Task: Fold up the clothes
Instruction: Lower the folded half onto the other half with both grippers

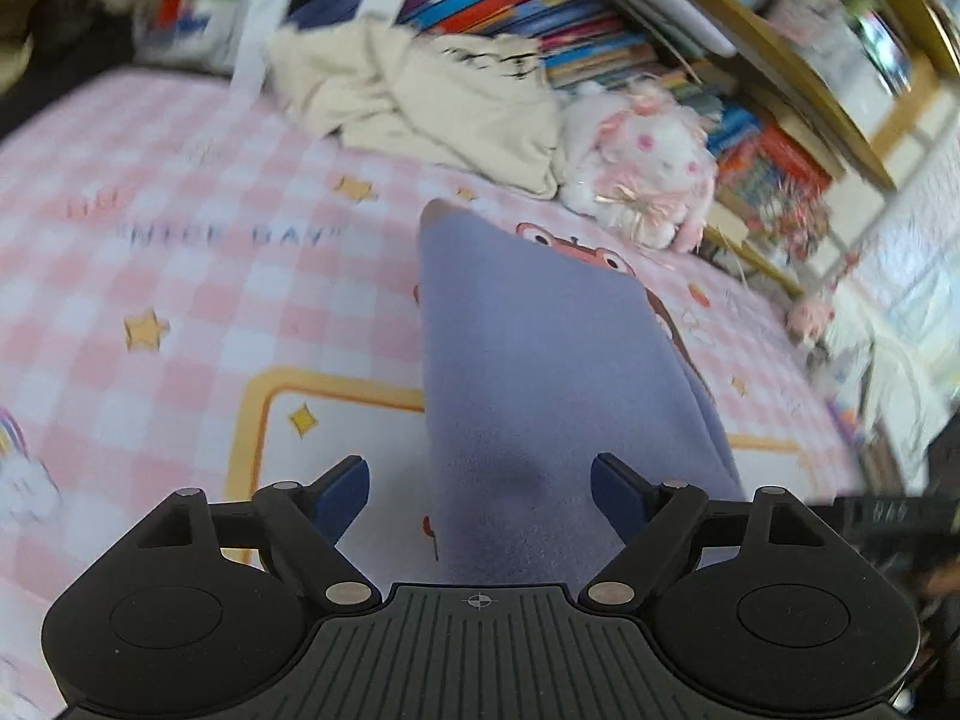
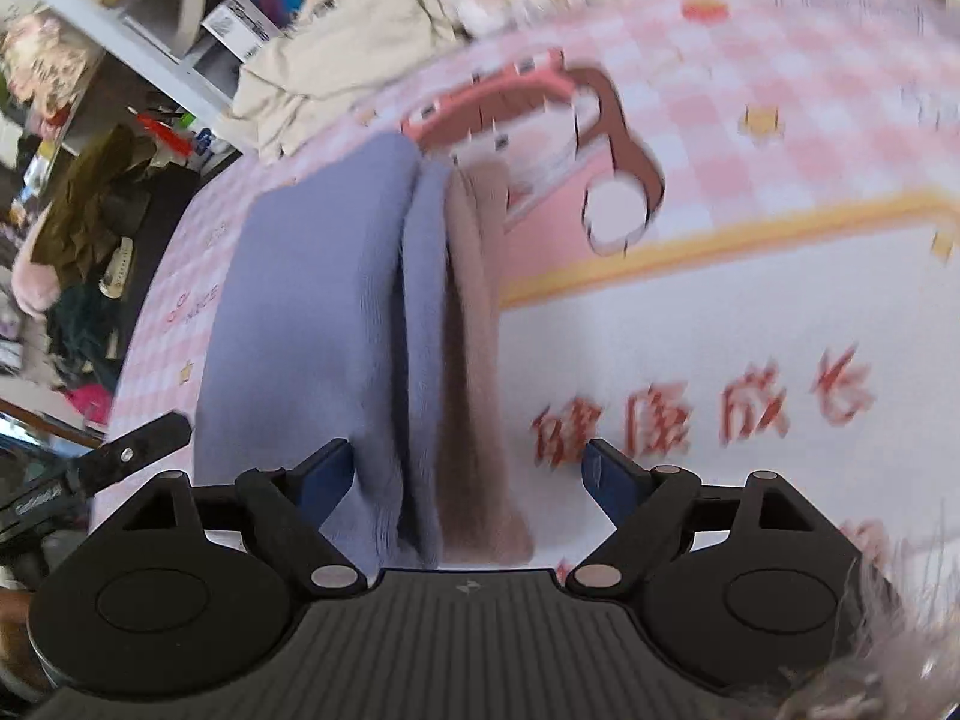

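Left gripper [image 1: 480, 492]: fingers spread wide, lavender cloth [image 1: 540, 372] running between them, neither pad touching.
Right gripper [image 2: 465, 477]: spread wide over folded layers; left pad against the cloth edge.
Cloth: folded, narrow, lying on pink checked bed sheet [image 1: 180, 276]; tan layer [image 2: 474, 360] along its right edge.
Open room: bare sheet both sides.
Edges: cream garment [image 1: 432, 102], plush toy [image 1: 648, 168] beyond far tip.
Writing: red Chinese characters [image 2: 702, 414], blurred.
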`<state>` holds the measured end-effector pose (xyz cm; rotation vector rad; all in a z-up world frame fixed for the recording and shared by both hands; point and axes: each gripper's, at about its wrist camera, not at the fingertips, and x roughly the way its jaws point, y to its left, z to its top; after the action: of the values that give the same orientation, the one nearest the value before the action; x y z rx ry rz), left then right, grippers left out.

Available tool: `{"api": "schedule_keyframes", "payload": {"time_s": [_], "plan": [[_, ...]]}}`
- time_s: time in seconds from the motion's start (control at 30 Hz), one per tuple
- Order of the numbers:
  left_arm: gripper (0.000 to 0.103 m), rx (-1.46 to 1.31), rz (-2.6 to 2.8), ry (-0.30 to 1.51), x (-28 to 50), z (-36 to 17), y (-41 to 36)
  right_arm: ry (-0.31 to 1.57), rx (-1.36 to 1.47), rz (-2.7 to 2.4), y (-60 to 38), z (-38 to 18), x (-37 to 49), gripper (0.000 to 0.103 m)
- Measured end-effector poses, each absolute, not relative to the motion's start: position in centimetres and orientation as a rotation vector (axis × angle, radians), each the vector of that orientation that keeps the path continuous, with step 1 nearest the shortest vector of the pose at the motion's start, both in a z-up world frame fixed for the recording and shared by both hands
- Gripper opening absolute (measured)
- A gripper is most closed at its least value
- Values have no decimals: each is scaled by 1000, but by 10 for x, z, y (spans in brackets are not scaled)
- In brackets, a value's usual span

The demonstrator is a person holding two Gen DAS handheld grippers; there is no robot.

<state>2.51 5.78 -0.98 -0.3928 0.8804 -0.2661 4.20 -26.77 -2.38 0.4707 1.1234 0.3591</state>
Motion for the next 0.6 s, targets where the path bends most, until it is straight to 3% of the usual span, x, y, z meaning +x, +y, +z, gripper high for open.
{"api": "schedule_keyframes", "payload": {"time_s": [0.2,0.27,0.3,0.4,0.47,0.6], "plan": [[80,-552,-327,943,35,-35,65,1115,473,386,-255,-22,47,82],[80,-551,-349,951,40,-40,62,1113,462,400,-249,-23,49,64],[79,-551,-358,950,42,-40,60,1111,456,403,-246,-23,49,63],[67,-531,-374,958,44,-39,54,1096,385,402,-238,-20,45,48],[60,-482,-374,952,41,-35,49,1065,333,401,-235,-15,38,30],[54,-372,-405,956,31,-22,37,1004,171,417,-222,-1,17,24]]}}
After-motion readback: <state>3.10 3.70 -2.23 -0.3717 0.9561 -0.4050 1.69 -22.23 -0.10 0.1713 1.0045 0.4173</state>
